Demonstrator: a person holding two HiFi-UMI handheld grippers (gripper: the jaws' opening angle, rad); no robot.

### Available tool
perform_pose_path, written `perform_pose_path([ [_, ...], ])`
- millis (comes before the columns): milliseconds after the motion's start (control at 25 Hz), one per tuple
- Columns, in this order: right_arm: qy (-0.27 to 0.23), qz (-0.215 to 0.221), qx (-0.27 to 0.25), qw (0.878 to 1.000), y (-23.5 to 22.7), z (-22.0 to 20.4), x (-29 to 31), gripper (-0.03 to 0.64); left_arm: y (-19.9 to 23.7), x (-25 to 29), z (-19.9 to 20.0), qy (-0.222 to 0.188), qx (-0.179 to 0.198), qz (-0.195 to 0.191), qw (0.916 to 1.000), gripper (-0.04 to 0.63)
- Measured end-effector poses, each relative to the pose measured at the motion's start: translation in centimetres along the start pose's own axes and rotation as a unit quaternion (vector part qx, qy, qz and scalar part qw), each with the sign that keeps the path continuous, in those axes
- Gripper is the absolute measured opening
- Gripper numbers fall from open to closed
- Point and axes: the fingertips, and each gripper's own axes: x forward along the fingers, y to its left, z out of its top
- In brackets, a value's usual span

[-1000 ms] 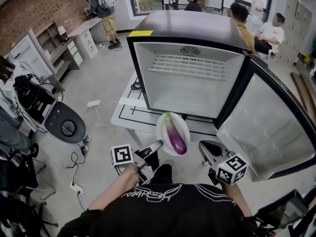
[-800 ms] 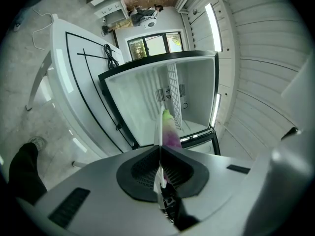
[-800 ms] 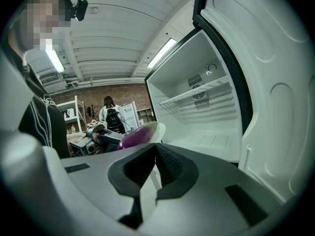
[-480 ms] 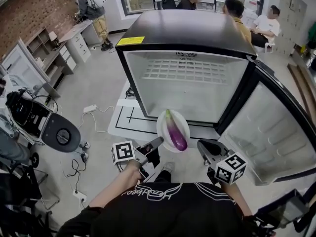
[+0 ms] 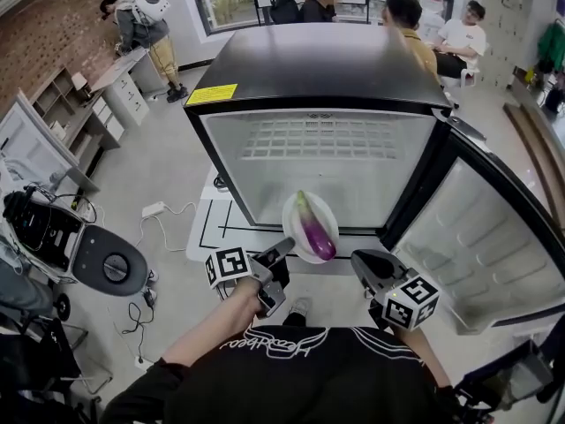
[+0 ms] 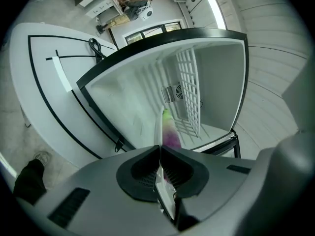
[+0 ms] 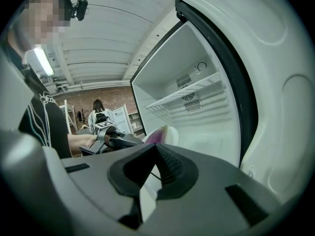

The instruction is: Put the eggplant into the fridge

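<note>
A purple eggplant (image 5: 312, 229) with a green stem lies on a small white plate (image 5: 329, 212). My left gripper (image 5: 284, 248) is shut on the plate's near rim and holds it in the air just in front of the open fridge (image 5: 327, 162), at the level of its floor. The left gripper view shows the plate (image 6: 159, 173) edge-on between my left gripper (image 6: 160, 149) jaws, with the eggplant (image 6: 171, 132) beyond. My right gripper (image 5: 362, 261) hangs to the plate's right, shut and holding nothing. In the right gripper view, past my right gripper (image 7: 156, 146), the eggplant (image 7: 156, 134) shows.
The fridge has a white inside with one wire shelf (image 5: 324, 137) high up. Its door (image 5: 481, 246) stands wide open to the right. The fridge stands on a white platform (image 5: 212, 228). Cables and a round machine (image 5: 110, 263) lie on the floor at left. Several people are at the back.
I have come closer to the fridge. The plate with the eggplant has risen and moved toward the fridge opening in my left gripper. The right gripper has kept its place beside it.
</note>
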Motion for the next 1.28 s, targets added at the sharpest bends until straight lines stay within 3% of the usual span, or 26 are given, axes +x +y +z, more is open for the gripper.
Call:
perform_pose_path([
  [480, 0.003, -0.010, 0.007, 1.000, -0.9, 0.8, 2.0, 0.006, 2.7, 4.6, 2.7, 0.009, 0.003, 0.039, 0.9992, 0.018],
  [1280, 0.014, -0.019, 0.029, 0.999, -2.4, -0.4, 3.9, 0.006, 7.5, 10.3, 5.3, -0.015, -0.056, 0.085, 0.9947, 0.020],
])
